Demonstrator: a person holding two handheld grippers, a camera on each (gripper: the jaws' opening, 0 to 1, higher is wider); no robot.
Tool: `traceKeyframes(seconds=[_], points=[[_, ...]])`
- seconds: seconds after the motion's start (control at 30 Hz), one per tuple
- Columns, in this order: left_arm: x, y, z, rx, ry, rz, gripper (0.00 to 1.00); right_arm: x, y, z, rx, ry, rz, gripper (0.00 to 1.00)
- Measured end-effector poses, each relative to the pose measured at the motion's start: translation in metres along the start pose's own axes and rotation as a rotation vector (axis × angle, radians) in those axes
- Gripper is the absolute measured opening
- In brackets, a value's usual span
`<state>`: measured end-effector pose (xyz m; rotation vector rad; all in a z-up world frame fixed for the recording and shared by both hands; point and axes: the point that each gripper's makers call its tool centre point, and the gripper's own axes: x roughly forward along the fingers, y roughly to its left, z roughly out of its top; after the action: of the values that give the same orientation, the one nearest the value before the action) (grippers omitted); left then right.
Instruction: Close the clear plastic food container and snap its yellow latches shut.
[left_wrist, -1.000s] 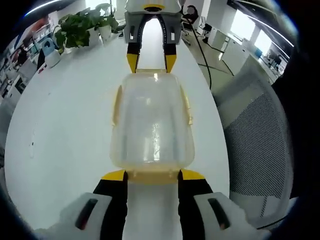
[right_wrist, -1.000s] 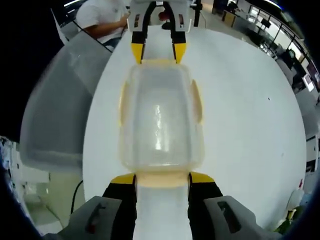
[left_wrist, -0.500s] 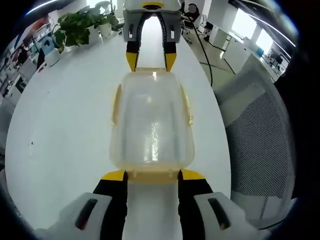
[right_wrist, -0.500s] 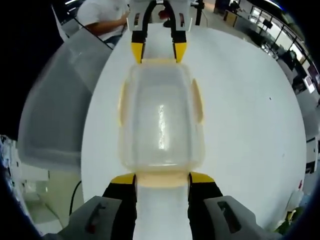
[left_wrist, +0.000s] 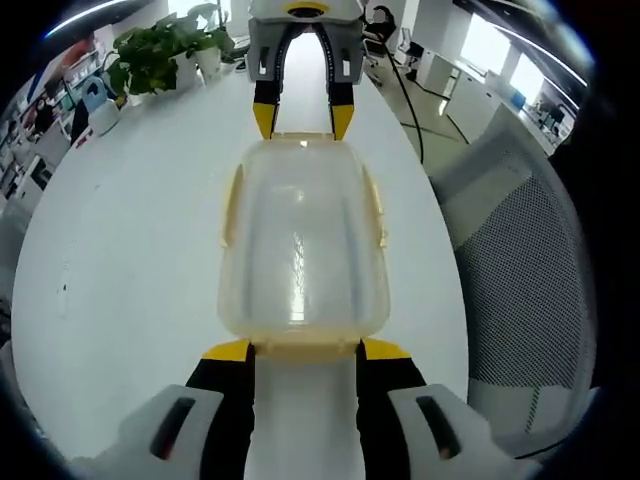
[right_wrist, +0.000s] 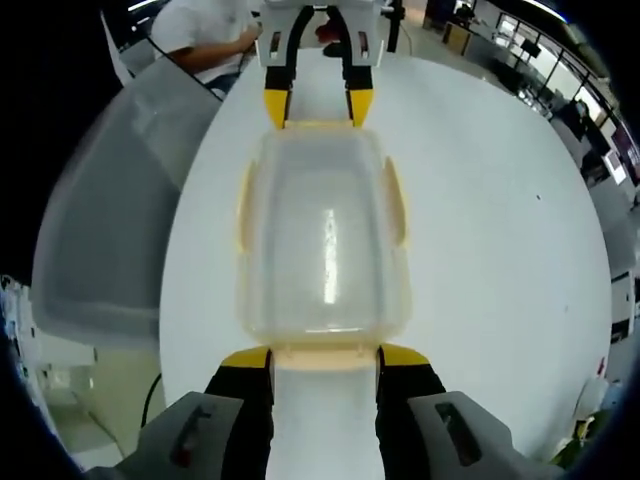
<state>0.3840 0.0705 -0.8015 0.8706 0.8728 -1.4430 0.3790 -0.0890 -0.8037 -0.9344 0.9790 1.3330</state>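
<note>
A clear plastic food container lies on the white table with its lid on top. Yellow latches run along its long sides, and another yellow latch sits at each short end. My left gripper is open at the near end, its yellow-tipped jaws on either side of that end latch. The right gripper faces it at the far end, open too. In the right gripper view the container shows from the opposite end, with my right gripper astride its end latch and the left gripper at the far end.
The round white table carries potted plants at its far edge. A grey mesh chair stands close beside the table, a cable trails past it, and a seated person is beyond the table.
Only a slight shift of both views. The container and both grippers hold the same stance.
</note>
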Motion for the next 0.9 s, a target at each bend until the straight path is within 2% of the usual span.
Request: traceKeyframes(seconds=[0.57,0.7,0.83,0.9], points=[[-0.0002,0.0002,-0.0004,0.004,-0.004,0.004,0.39,0.0006,0.0,0.0002,-0.001,0.0,0.001,0.38],[-0.0006,-0.0009,-0.0014,0.013,0.011,-0.002,0.39,-0.0006,0.0015,0.0012,-0.023,-0.007,0.013,0.39],[-0.0015,0.0013,-0.0032,0.064,0.017,0.008,0.39,-0.0008,-0.0023,0.0001,0.008,-0.008,0.007,0.4],[-0.0028,0.0021,-0.0028,0.056,0.014,0.011,0.41,-0.0033,-0.0047,0.0004,0.026,-0.021,0.004,0.41]])
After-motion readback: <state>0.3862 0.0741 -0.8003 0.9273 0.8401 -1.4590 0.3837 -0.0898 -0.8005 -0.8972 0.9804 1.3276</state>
